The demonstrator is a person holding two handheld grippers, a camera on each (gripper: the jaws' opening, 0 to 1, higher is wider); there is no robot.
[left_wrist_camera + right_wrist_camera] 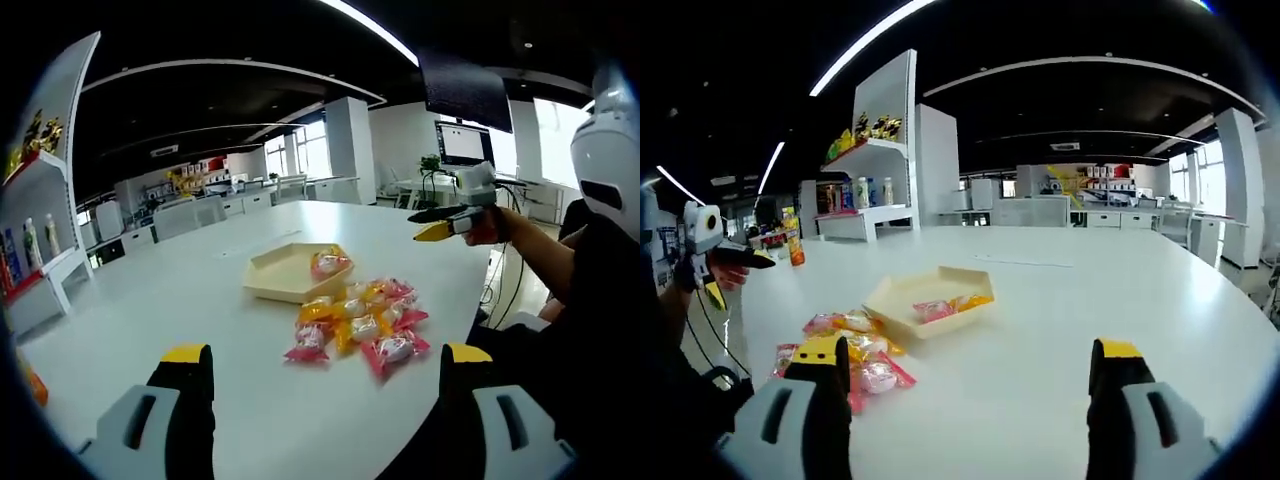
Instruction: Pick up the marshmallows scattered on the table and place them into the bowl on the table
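A shallow hexagonal tray-like bowl (290, 270), cream-coloured with a matte plastic look and low sloping walls, sits on the white counter (200, 300), whose top is smooth, faintly glossy and rounded at the edge. Inside the bowl lie wrapped marshmallows (940, 307): the right gripper view shows two, one in pink wrap and one in yellow. Just beside the bowl, on its near side in the left gripper view, a loose pile of marshmallows (360, 325) rests on the counter in crinkly clear film with pink, red and yellow ends; the packets overlap, so an exact count cannot be given, roughly eight or more. The left tool (325, 375) has its grey, yellow-tipped jaws set wide apart and holds nothing, above the counter short of the pile. The right tool (970, 375) likewise stands wide and empty, the pile near its left jaw. The room is an open-plan office: dark ceiling with strip lights (870, 40), white shelving (875, 160) carrying bottles and packets, windows and desks behind.
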